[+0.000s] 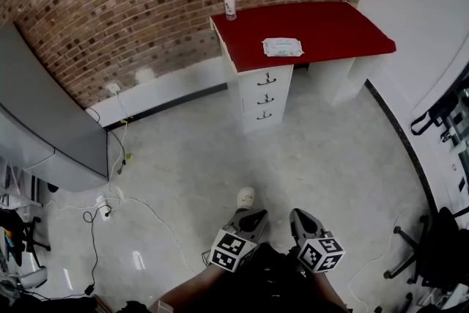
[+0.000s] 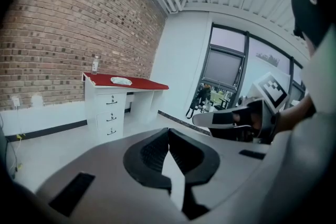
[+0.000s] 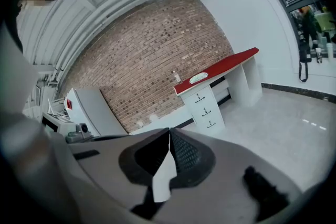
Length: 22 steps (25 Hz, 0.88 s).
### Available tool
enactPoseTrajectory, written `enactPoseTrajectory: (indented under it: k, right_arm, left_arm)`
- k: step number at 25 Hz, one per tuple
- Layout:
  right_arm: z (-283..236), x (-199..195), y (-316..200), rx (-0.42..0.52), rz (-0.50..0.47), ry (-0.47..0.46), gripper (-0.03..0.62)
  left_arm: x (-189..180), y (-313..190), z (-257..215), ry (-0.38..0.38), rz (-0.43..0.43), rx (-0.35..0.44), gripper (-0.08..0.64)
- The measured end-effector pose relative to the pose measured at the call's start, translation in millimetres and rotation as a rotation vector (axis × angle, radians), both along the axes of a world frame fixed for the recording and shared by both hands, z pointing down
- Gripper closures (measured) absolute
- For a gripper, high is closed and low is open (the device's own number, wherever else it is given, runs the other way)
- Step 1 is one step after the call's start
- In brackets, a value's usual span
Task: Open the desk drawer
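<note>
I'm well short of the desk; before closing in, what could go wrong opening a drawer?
Both the left gripper and right gripper are shut; they could bump the small top drawer handle rather than catch it unless one opens first. A hard pull may rock the desk and topple the water bottle standing at its back corner.

The left gripper (image 1: 253, 215) and the right gripper (image 1: 297, 216) were held side by side, near each other, both pointing forward and slightly downward, each with jaws pressed together on nothing.
</note>
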State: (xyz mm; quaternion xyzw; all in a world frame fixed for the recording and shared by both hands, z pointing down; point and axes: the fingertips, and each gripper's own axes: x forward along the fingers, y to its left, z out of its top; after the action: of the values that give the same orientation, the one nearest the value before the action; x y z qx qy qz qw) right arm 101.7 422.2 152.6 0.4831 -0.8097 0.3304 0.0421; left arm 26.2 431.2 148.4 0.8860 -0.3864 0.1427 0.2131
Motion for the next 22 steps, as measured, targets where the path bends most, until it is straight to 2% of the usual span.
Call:
enactPoseTrajectory:
  k: [5,11,22]
  right_arm:
    - [-1.1,-5.4,-53.2,0.008,0.007,0.007,0.578]
    - [-5.5,-16.9,-124.5,0.015,0.000,0.010,0.579]
    - [-2.9,-36.4,-208.4,-0.025,0.001,0.035,0.578]
  left_arm:
    - [-2.2,-55.2,-3.4,-0.011,0.026,0.019,0.551]
    - [-7.5,-126.5,-10.9,0.011,0.029,0.030,0.551]
    - [-28.3,-217.1,-9.6,0.010,0.029,-0.007,0.551]
